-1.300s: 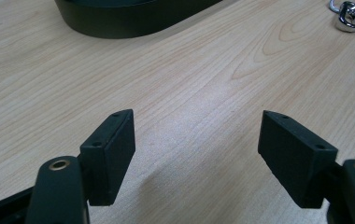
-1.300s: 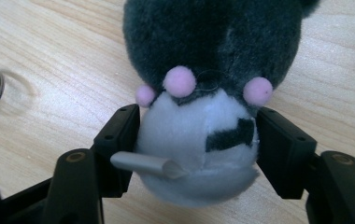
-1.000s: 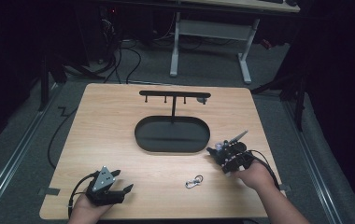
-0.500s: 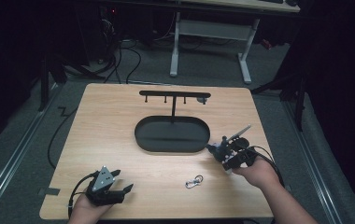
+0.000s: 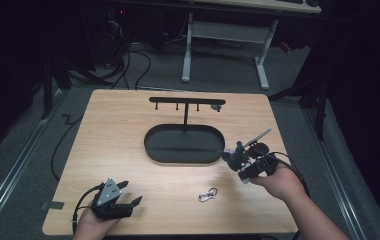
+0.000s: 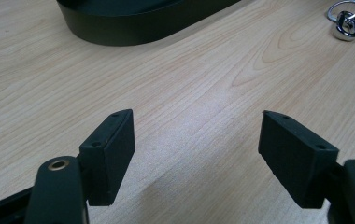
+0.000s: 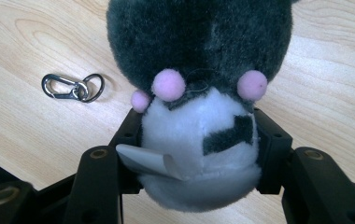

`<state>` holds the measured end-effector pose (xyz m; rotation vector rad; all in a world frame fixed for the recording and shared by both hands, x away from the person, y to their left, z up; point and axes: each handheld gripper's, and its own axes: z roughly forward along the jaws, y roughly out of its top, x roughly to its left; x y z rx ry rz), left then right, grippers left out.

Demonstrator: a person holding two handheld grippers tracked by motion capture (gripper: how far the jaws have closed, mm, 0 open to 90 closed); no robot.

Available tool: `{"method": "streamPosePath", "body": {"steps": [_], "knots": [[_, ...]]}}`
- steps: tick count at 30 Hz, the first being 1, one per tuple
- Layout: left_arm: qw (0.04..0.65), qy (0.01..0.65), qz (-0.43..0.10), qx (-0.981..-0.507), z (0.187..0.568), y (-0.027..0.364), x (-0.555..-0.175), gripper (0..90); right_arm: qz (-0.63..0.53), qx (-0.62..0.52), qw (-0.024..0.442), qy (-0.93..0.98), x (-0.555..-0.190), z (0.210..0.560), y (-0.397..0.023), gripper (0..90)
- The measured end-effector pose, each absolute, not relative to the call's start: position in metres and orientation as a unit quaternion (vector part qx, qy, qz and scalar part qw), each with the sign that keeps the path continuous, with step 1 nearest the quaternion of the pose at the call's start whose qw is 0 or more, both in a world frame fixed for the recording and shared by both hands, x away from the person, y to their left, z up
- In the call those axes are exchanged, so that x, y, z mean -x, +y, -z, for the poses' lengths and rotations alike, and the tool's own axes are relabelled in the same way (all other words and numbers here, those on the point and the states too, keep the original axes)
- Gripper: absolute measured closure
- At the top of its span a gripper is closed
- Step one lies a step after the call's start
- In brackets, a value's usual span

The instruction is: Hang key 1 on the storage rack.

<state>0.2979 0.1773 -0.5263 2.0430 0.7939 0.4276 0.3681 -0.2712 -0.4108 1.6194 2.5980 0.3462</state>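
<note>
A small plush toy (image 7: 194, 135), dark grey and white with pink dots, sits between the jaws of my right gripper (image 7: 199, 144), which is shut on its white part. In the high view that right gripper (image 5: 235, 159) holds the plush toy (image 5: 230, 156) above the table, just off the right end of the black oval base (image 5: 183, 152). A silver carabiner with a ring (image 5: 208, 194) lies flat on the wood in front of the base, also visible as the carabiner (image 7: 73, 87) below the toy. My left gripper (image 5: 130, 194) rests open at the near left, nothing between its jaws (image 6: 196, 140).
The oval base carries a thin post with a black hook bar (image 5: 185, 101) across its top. From the left gripper view the base (image 6: 133, 23) lies ahead and the carabiner (image 6: 346, 21) at the far right. Beyond the wooden table (image 5: 118, 130) are cables and a white desk frame (image 5: 223, 30).
My right gripper has lifted with the plush toy in it and edged toward the oval base. The left gripper and the carabiner have stayed put.
</note>
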Motion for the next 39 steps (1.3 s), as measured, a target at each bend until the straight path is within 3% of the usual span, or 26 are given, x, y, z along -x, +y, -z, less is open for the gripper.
{"method": "streamPosePath", "body": {"steps": [23, 39], "knots": [[0.444, 0.316, -0.168, -0.822, 0.526, 0.177, -0.297, 27.3, -0.117, -0.517, 0.037, 0.847, -0.376, 0.379, -0.263, 49.0], [0.444, 0.317, -0.170, -0.821, 0.527, 0.179, -0.297, 27.3, -0.125, -0.511, 0.044, 0.849, -0.401, 0.347, -0.252, 49.0]]}}
